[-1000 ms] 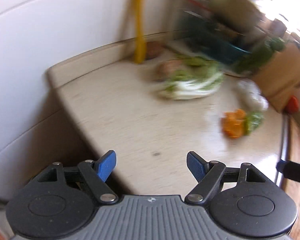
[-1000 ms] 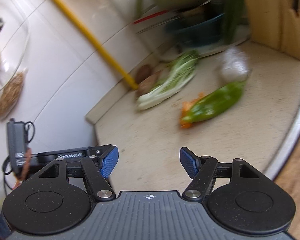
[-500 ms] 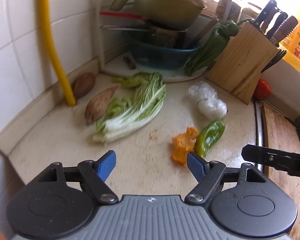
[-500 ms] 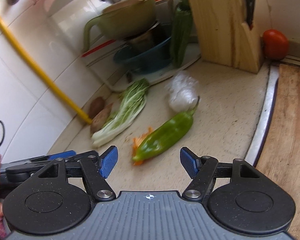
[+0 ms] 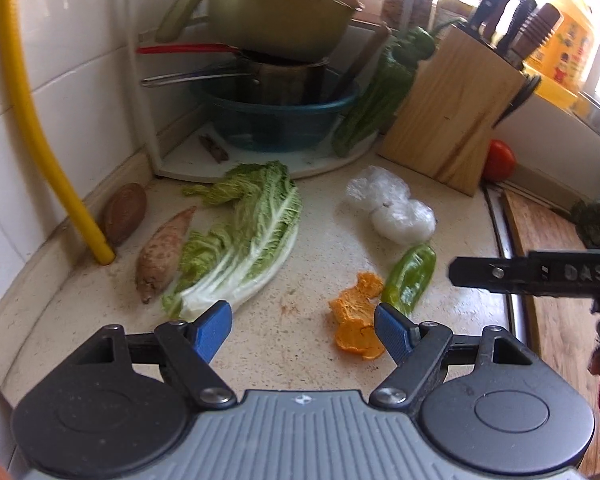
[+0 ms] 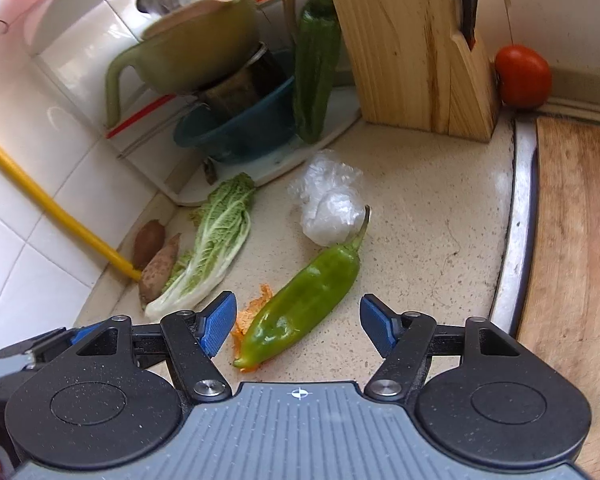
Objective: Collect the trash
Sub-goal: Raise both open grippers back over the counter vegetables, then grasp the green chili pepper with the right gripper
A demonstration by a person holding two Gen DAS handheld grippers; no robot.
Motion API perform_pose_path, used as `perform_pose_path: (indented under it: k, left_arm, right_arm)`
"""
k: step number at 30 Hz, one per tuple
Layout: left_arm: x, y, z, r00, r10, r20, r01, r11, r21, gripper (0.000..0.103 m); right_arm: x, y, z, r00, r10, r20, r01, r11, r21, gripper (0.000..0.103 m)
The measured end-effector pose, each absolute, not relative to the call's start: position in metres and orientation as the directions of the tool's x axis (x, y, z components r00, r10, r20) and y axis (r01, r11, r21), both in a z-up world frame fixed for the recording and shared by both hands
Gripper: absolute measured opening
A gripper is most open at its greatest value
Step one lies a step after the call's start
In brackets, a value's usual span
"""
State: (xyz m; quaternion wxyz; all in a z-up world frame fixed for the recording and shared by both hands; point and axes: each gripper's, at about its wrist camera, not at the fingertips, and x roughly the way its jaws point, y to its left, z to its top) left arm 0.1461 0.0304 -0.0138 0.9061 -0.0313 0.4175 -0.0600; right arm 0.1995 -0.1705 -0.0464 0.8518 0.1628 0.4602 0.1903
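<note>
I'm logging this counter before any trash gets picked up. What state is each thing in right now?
left hand-held gripper: open, empty
right hand-held gripper: open, empty
orange peel: torn, flat on counter
plastic wrap: crumpled, on counter
green pepper: whole, lying partly over the peel
cabbage leaf: lying flat
knife block: upright, knives in

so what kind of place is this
Most likely a home kitchen counter: a wooden knife block, stacked pots in a blue basin, and vegetables like cabbage by tiled walls.
</note>
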Motion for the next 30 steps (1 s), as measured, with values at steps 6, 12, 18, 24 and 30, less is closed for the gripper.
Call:
perform_pose_path:
  k: [6, 12, 18, 24, 30]
  left_arm:
    - [0.152, 0.029, -0.024, 0.626, -0.195, -0.755, 0.156, 0.98, -0.124, 0.076]
    - [0.158, 0.031, -0.032, 0.601, -0.24, -0.762, 0.204, 0.968, -0.144, 0.076]
    - [0.169, 0.029, -0.039, 0.579, -0.271, -0.769, 0.246, 0.957, -0.153, 0.076]
    - [0.177, 0.032, -0.047, 0.559, -0.297, -0.774, 0.255, 0.95, -0.181, 0.076]
    - [0.184, 0.032, -0.055, 0.543, -0.312, -0.779, 0.268, 0.944, -0.191, 0.076]
  right_arm:
    - [0.213, -0.155, -0.058, 0.488, 0.44, -0.754, -0.137, 0.892, 0.432, 0.075]
    - [0.22, -0.143, -0.065, 0.471, 0.415, -0.778, -0.123, 0.905, 0.408, 0.075]
    - [0.228, -0.136, -0.073, 0.452, 0.387, -0.804, -0.101, 0.917, 0.385, 0.075]
    - [0.238, -0.13, -0.082, 0.423, 0.378, -0.824, -0.104, 0.923, 0.37, 0.068]
    - [0.243, -0.129, -0.084, 0.418, 0.392, -0.82, -0.13, 0.919, 0.373, 0.055]
